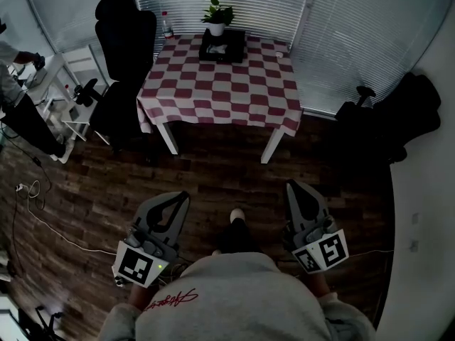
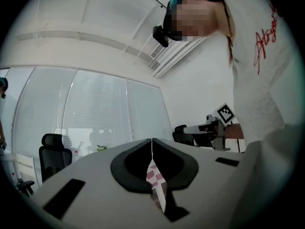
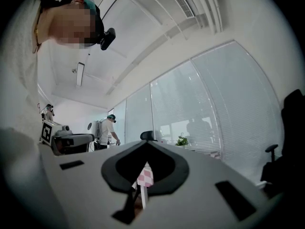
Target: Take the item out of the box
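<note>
Across the dark plank floor (image 1: 213,169) from the standing person, a square desk draped in a red-and-white chequered cloth (image 1: 220,94) carries, at its far edge, a shallow black rectangular box (image 1: 222,48). A pale patch (image 1: 219,48) shows at the box's middle, too small to identify; it is presumably the item to be removed. A green leafy plant in a white pot (image 1: 217,20) stands at the box's far side, whether inside it or just behind cannot be told. At the waist, the left hand-held gripper (image 1: 183,197) and the right hand-held gripper (image 1: 291,187) are held low, one on each side of the body, jaws aimed forward at the desk. Each gripper's own view shows its grey jaws pressed together along a thin seam, nothing between them. Judged reading: an approach posture, jaws closed because nothing is within reach to grasp. Box and patch lie well apart from both grippers; removal not yet begun
</note>
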Available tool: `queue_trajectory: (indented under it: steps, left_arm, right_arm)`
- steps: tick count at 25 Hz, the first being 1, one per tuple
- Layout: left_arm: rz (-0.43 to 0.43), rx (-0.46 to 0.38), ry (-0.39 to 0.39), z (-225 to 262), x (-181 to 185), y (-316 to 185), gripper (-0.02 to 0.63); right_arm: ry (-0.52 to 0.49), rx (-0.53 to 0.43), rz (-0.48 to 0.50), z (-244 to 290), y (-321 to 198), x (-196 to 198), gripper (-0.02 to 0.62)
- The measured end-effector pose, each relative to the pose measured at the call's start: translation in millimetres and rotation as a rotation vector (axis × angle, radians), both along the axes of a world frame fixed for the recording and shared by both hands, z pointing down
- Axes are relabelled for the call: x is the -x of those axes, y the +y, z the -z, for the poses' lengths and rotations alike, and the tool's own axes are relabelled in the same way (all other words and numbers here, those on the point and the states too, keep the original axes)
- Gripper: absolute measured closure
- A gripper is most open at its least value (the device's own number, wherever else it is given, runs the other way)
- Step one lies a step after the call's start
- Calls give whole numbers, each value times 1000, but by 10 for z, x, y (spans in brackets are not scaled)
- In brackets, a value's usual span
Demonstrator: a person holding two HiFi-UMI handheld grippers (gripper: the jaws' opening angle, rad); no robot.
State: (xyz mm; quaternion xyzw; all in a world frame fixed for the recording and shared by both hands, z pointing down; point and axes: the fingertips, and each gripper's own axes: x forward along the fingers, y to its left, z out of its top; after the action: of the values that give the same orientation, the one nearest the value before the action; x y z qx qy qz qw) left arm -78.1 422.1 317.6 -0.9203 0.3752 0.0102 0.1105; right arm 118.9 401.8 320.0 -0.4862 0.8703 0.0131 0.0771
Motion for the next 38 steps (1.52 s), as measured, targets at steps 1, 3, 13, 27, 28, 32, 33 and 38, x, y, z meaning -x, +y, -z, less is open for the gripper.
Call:
queue_trajectory:
  steps: [1, 3, 13, 27, 28, 32, 33, 38]
  left_arm:
    - [3, -1, 3, 0, 1, -49, 588]
    - [8, -2, 2, -2, -2, -154, 588]
    - [21, -12, -4, 41, -63, -787, 588]
    - [33, -16, -10, 154, -333, -1600, 588]
    - [35, -16, -9, 160, -352, -1645, 588]
    - [42, -19, -10, 171, -433, -1816, 588]
    - [44, -21, -7, 174, -453, -1862, 588]
    - [57, -13, -3, 142, -550, -2069, 588]
  right_arm:
    - [0, -1, 2, -3, -57, -2, 584]
    - [-1, 0, 6, -3, -173, -5, 584]
    - [-4, -11, 21, 43, -823, -65, 584]
    - [-8, -16, 51, 144, -1664, -287, 586]
    - [-9, -14, 53, 143, -1718, -303, 585]
    - [-6, -15, 67, 152, -1914, -367, 585]
    - [-5, -16, 70, 153, -1964, -383, 586]
    - [-8, -13, 87, 141, -2188, -459, 585]
